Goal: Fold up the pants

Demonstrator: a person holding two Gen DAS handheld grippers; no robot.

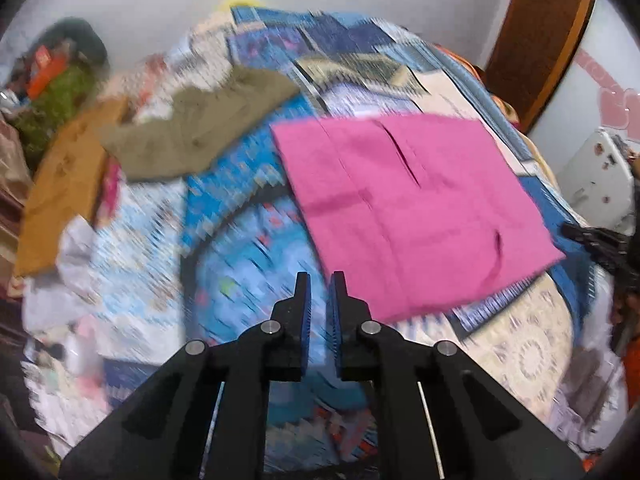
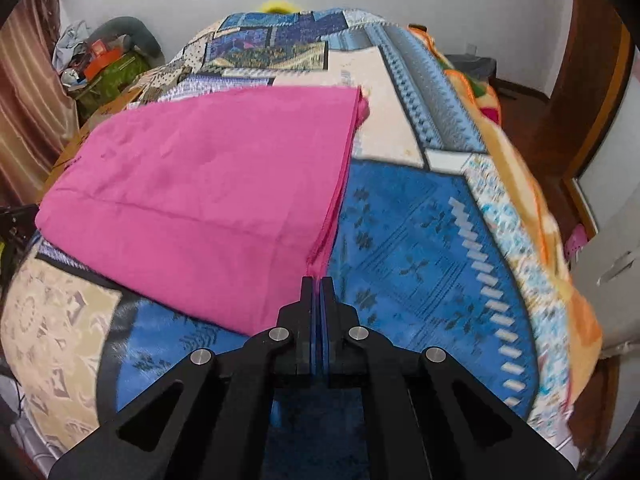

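Observation:
The pink pants (image 1: 408, 208) lie folded into a flat rectangle on the patterned blue bedspread (image 1: 240, 184). My left gripper (image 1: 320, 280) hangs just off their near left edge, its jaws slightly apart and empty. In the right wrist view the pants (image 2: 200, 184) fill the left half. My right gripper (image 2: 318, 280) is shut on their near right corner, with pink cloth pinched between the blue pads. The right gripper also shows in the left wrist view (image 1: 592, 240) at the far right edge of the pants.
An olive garment (image 1: 200, 132) and an orange-brown one (image 1: 64, 184) lie on the bed's left side. Clutter (image 2: 104, 60) is piled by the wall behind. An orange blanket (image 2: 540, 184) runs along the bed's right edge, with a wooden door frame (image 2: 592, 80) beyond.

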